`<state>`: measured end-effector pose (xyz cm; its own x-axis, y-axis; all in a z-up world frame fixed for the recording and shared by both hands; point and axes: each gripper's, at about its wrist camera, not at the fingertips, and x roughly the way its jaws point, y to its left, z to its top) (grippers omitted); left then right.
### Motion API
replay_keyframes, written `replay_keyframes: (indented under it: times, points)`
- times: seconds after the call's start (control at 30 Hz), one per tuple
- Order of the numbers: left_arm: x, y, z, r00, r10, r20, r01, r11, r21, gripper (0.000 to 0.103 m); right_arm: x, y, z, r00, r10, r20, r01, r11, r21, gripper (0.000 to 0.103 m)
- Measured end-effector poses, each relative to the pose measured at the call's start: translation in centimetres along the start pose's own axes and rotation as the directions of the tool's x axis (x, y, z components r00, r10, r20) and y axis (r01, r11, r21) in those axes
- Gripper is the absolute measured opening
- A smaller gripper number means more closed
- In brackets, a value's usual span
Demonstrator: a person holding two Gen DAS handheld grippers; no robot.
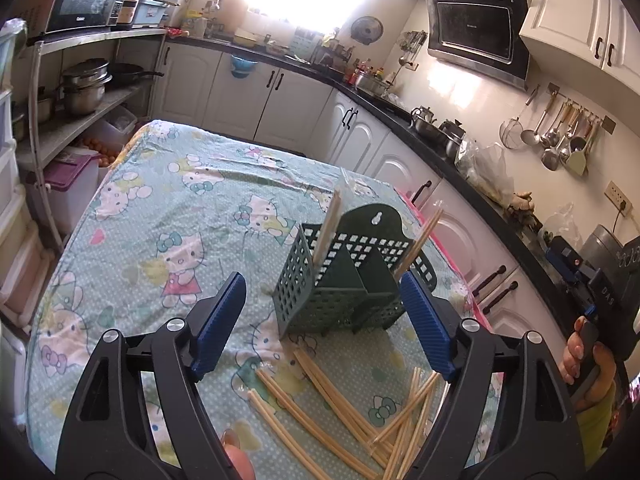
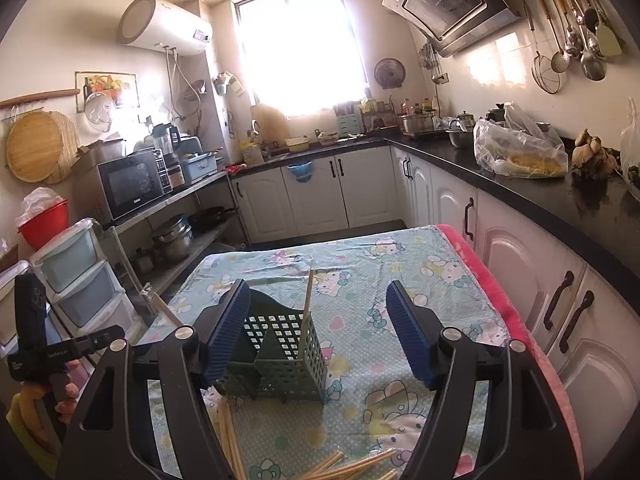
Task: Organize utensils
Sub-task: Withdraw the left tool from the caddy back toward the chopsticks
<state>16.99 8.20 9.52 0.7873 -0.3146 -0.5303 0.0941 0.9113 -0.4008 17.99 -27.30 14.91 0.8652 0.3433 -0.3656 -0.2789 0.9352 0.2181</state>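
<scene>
Both grippers released, empty: left gripper should pinch one loose chopstick mid-shaft, then drop it upright into green holder.

Your dark green perforated caddy stands upright mid-table, one chopstick pair leaning in its left compartment, another at its right; loose chopsticks lie scattered nearer you.

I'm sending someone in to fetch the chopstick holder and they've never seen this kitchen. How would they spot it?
Go to the table under the cartoon-cat cloth. On it stands a dark green perforated plastic caddy with dividers, a few chopsticks upright inside. Everything else there is loose chopsticks lying flat.
</scene>
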Motion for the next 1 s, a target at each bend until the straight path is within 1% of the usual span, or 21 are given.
replay_keyframes:
  times: [0.27, 0.43, 0.7, 1.0]
  points:
    - [0.1, -0.7, -1.5, 1.0, 0.005, -0.025, -0.005, 1.0, 0.007, 0.074, -1.2, -0.3, -1.1, 1.0, -0.002, -0.012, 0.002, 1.0, -0.012, 0.073]
    - [0.7, -1.1, -2.7, 0.999, 0.011, -0.049, -0.01, 1.0, 0.004, 0.075, -1.5, -0.8, -2.6, 0.999, -0.021, -0.037, 0.021, 1.0, -0.023, 0.075]
    - [2.1, -1.7, -4.9, 0.996, 0.026, -0.089, -0.026, 1.0, 0.011, 0.075, -1.0, -1.5, -5.8, 0.994, -0.046, -0.104, 0.042, 0.998, -0.043, 0.076]
    - [3.9, -1.7, -7.3, 0.988, 0.045, -0.149, -0.044, 0.999, 0.009, 0.075, 0.6, -2.0, -9.6, 0.978, -0.052, -0.2, 0.043, 0.998, -0.05, 0.076]
